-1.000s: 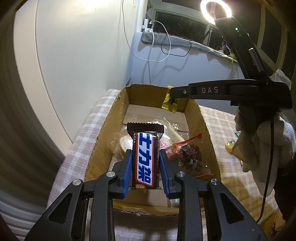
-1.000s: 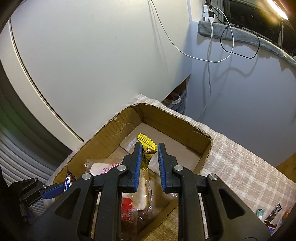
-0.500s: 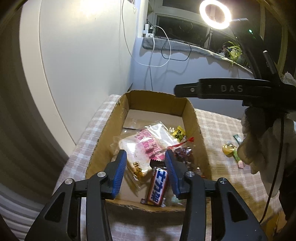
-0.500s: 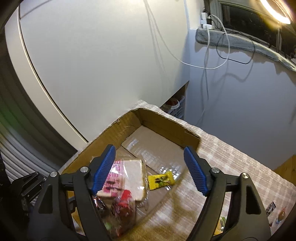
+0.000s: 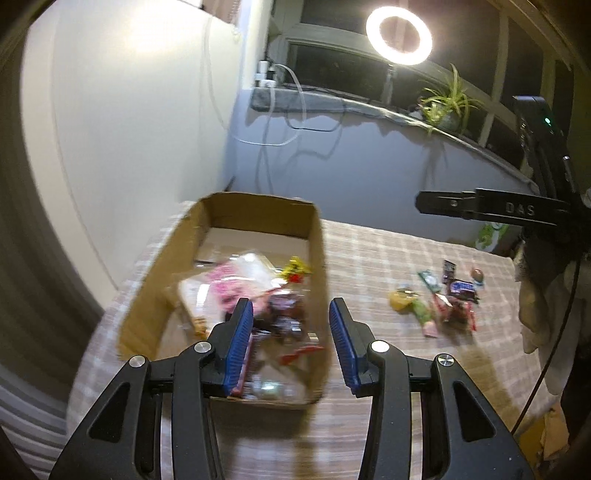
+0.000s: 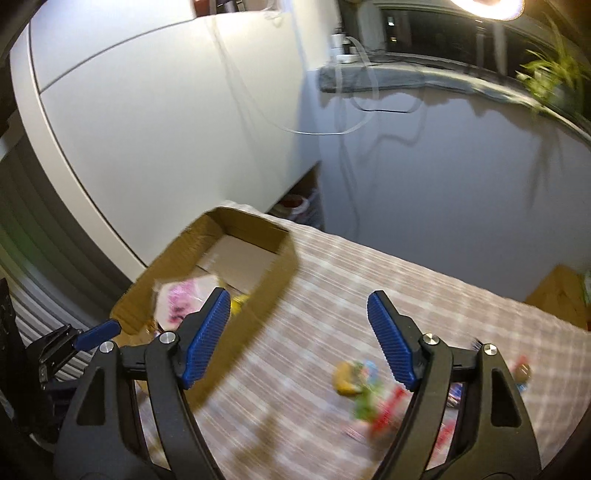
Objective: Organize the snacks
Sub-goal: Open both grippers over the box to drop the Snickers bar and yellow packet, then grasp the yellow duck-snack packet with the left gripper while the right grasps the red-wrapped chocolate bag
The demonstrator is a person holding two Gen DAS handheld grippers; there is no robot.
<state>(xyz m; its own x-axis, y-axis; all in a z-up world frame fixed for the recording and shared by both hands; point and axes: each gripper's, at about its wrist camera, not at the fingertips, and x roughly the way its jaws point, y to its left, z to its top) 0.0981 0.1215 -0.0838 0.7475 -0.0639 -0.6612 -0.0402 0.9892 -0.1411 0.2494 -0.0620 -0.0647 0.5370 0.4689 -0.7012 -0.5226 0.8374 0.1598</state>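
A cardboard box stands on the checked tablecloth and holds several snacks, among them a pink-printed bread bag and a yellow candy. My left gripper is open and empty above the box's near right corner. A loose pile of snacks lies on the cloth to the right. In the right wrist view, the box is at the left and the blurred snack pile lies low. My right gripper is wide open and empty above the cloth between them.
The checked tablecloth covers the table. A white wall and cabinet stand behind the box. A ring light and a potted plant are at the window sill. The right gripper's body shows at the right edge of the left wrist view.
Both grippers opened and dropped their snacks into the box: the chocolate bar from the left, the yellow candy from the right. Both then pulled back and swung right, toward the loose pile.
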